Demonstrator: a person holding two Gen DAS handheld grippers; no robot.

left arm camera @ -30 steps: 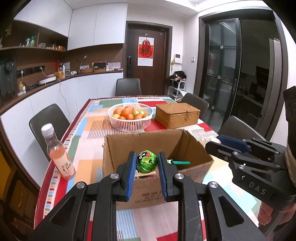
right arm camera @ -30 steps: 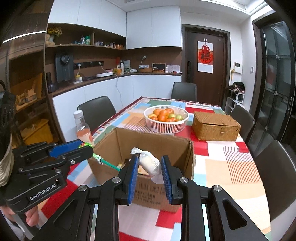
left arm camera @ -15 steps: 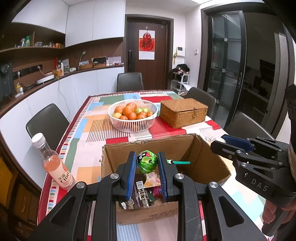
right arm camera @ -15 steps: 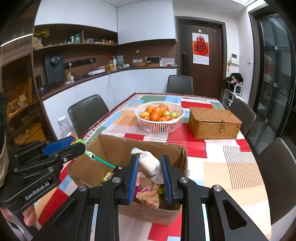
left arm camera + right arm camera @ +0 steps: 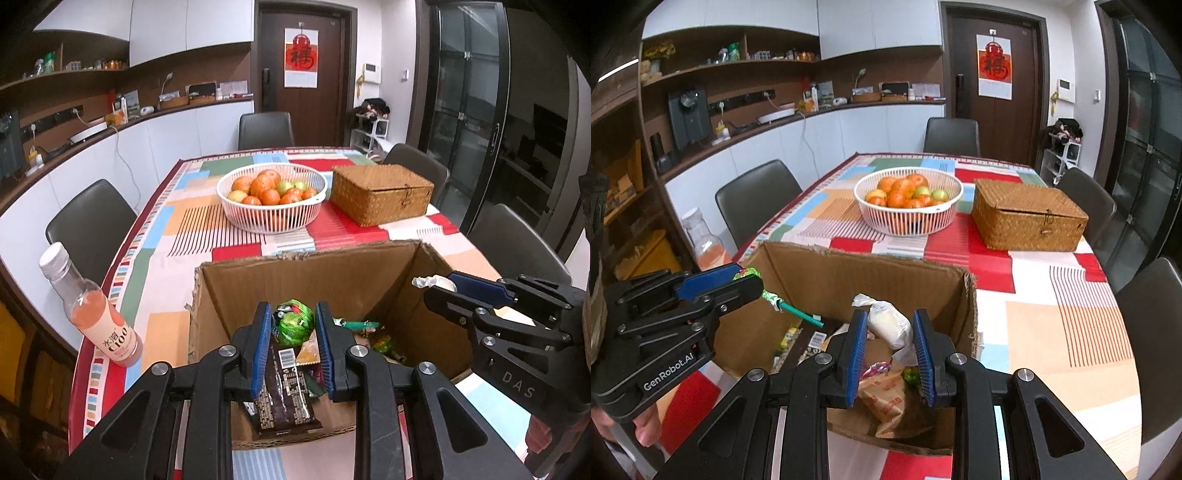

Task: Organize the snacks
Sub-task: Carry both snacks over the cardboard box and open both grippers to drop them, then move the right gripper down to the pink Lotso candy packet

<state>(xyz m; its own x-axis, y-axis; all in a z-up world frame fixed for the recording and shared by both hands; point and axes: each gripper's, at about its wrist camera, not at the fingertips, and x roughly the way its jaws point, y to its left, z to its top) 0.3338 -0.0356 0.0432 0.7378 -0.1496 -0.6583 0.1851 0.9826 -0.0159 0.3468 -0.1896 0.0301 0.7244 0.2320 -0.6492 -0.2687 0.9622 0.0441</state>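
Left wrist view: the left gripper (image 5: 291, 328) is seen clamped on a green crinkled snack packet with a teal stick (image 5: 293, 325), held between the blue pads over the open brown cardboard box (image 5: 306, 273). Its jaws have just been opening slightly; the packet is still between them and touching both pads. Directly below the jaws, inside the box, a dark brown wrapped bar with a barcode (image 5: 282, 387) is lying among other mixed wrappers. To the left of the gripper, a clear bottle of pink drink with a white cap (image 5: 90, 308) is standing upright on the patchwork tablecloth (image 5: 166, 236), outside the box. Ahead, beyond the box's far wall, a white slatted basket of orange and green fruit (image 5: 271, 201) and a lidded woven wicker box (image 5: 380, 194) are set side by side.

Right wrist view: the right gripper (image 5: 892, 332) is clenched on a white plastic-wrapped snack (image 5: 888, 323), also held over the box interior, near its right wall. Below its jaws a tan packet with red print (image 5: 886, 400) is resting in the box. The left gripper is visible to its left, at the box's left edge.
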